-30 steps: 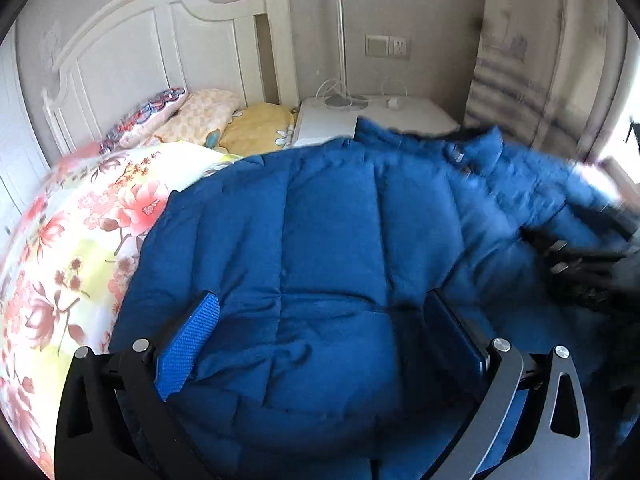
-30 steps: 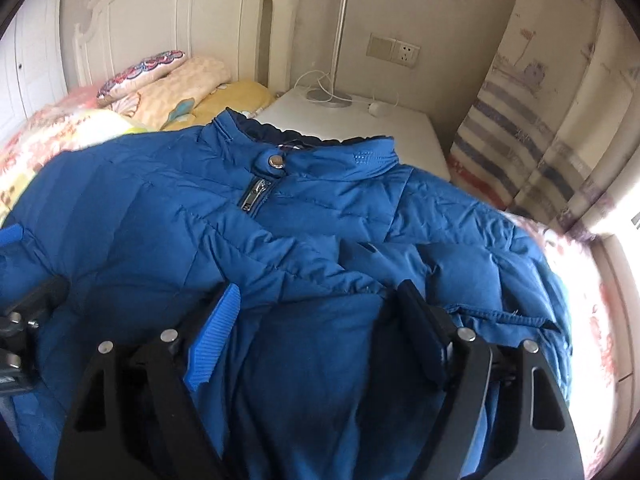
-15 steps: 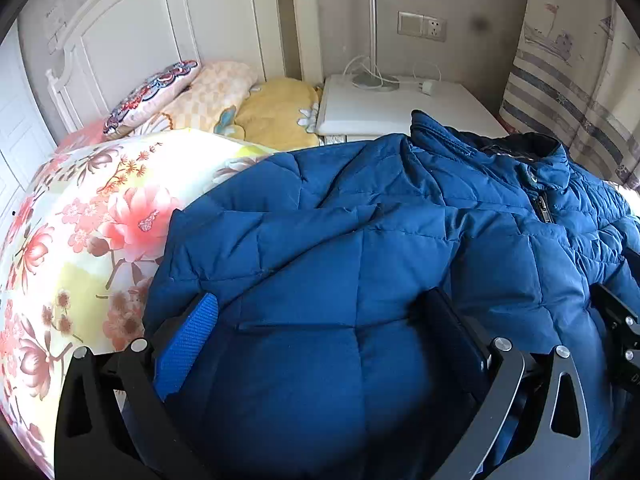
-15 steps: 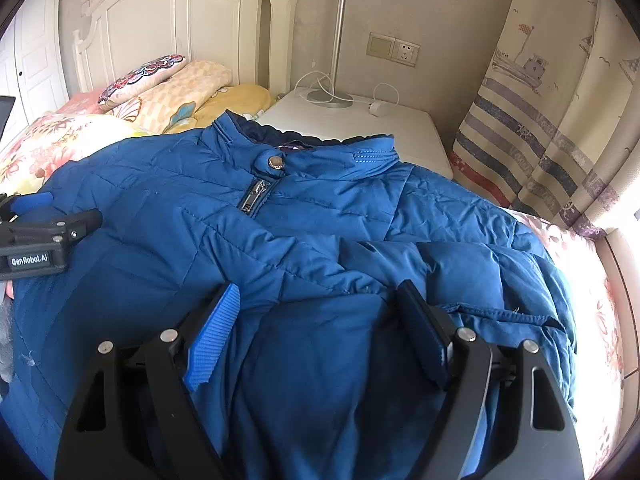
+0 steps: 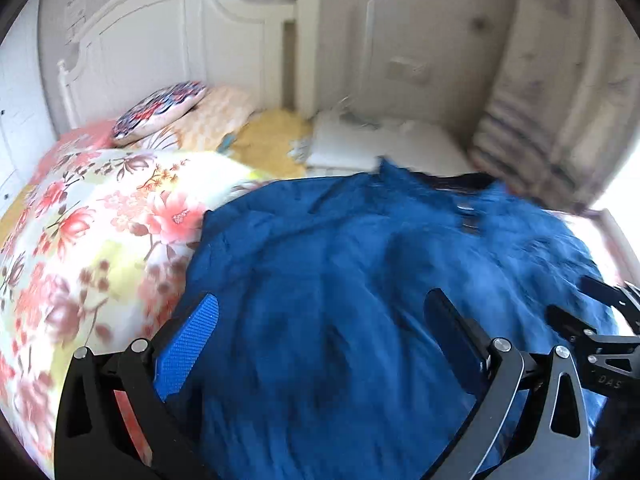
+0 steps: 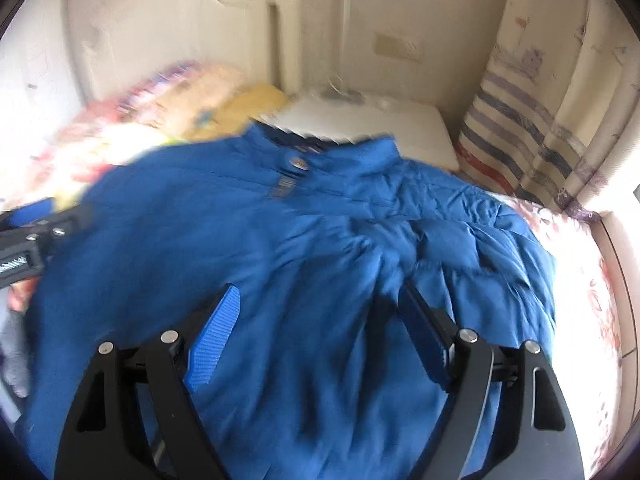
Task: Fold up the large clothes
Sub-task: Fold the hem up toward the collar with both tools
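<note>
A large blue puffer jacket (image 5: 360,280) lies spread on the bed, collar toward the nightstand, zipper side up; it also fills the right wrist view (image 6: 320,248). My left gripper (image 5: 324,320) is open, its fingers wide apart just above the jacket's left part. My right gripper (image 6: 320,312) is open over the jacket's lower middle. The right gripper shows at the right edge of the left wrist view (image 5: 600,328); the left gripper shows at the left edge of the right wrist view (image 6: 36,232). Both views are blurred by motion.
A floral quilt (image 5: 88,240) covers the bed left of the jacket. Pillows (image 5: 192,116) lie by the white headboard (image 5: 168,40). A white nightstand (image 6: 380,120) stands behind the collar. A striped curtain (image 6: 540,128) hangs at the right.
Both grippers have pulled back and lifted slightly, both views now blurred. The jacket stays spread on the bed. Both stay open.
</note>
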Demonstrator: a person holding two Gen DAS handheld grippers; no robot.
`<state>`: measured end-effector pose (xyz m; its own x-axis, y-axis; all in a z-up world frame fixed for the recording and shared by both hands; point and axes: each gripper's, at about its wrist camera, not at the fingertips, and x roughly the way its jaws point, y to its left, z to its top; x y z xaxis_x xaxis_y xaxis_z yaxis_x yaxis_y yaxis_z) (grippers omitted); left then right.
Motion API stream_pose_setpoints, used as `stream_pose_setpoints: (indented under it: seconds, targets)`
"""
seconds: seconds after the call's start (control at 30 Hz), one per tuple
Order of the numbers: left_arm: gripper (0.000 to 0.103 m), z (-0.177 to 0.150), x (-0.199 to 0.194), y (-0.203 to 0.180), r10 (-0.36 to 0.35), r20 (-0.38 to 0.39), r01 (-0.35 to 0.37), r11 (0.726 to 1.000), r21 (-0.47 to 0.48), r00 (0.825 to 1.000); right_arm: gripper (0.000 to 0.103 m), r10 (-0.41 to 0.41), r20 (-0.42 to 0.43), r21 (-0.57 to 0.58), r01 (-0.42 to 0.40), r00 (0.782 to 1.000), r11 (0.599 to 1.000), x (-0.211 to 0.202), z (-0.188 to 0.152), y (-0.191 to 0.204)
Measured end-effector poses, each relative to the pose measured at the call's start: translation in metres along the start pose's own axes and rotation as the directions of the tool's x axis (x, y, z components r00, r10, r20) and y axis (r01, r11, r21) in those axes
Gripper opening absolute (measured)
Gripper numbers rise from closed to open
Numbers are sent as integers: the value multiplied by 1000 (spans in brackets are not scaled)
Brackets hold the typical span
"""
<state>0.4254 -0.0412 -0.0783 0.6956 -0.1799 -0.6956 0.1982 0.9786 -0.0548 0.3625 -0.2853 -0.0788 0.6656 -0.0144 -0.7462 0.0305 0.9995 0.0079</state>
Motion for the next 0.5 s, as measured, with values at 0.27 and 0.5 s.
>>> stream_pose_setpoints:
  seconds: [0.27,0.5]
  targets:
    - [99,-84,0,-39,56,-113,-40,990,134,992,88,-72,-73,-141,61,995,988,-17,-92,35]
    - [99,-86,-10,-41,107,-118,-87,983,161,987,89,-79,-129,-95,67,988,993,-35,-89,29]
